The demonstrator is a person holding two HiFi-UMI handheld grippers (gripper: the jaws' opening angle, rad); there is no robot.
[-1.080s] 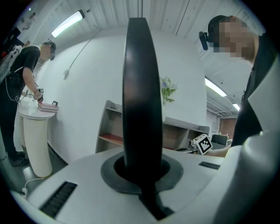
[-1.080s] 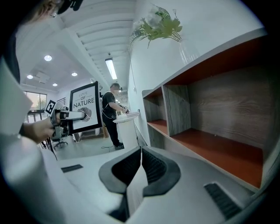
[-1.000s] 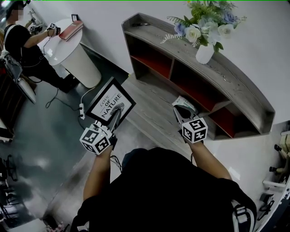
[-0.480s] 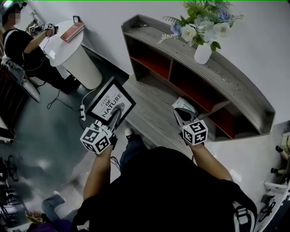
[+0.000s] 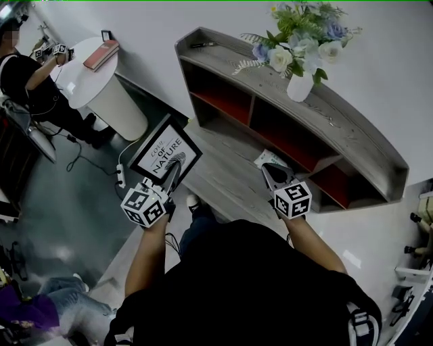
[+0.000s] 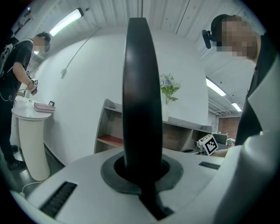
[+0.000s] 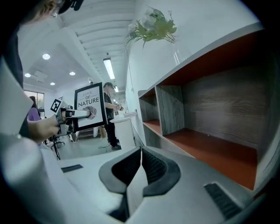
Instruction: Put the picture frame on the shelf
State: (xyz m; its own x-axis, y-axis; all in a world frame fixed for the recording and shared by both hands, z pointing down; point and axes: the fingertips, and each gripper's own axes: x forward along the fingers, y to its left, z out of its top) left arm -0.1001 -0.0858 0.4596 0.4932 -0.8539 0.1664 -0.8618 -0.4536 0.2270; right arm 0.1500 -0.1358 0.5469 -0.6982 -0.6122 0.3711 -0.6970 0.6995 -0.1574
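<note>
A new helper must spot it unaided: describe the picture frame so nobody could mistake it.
Find the long grey shelf unit with red-floored compartments against the white wall. In front of its left end, the left gripper holds the picture frame by one edge. Unlike anything else near it, it is a flat black-bordered panel with a white print reading NATURE.

Site: indoor test room staged as a living space. Evidence: lone wooden shelf (image 5: 352, 128) carrying a vase (image 5: 298, 86) of flowers (image 5: 298, 34) against a bare white wall (image 5: 169, 20); white round table (image 5: 115, 101) with book (image 5: 101, 54), second person (image 5: 27, 81) working at it; cables (image 5: 74, 145) across grey floor (image 5: 61, 203); strip lights (image 6: 65, 22) overhead
</note>
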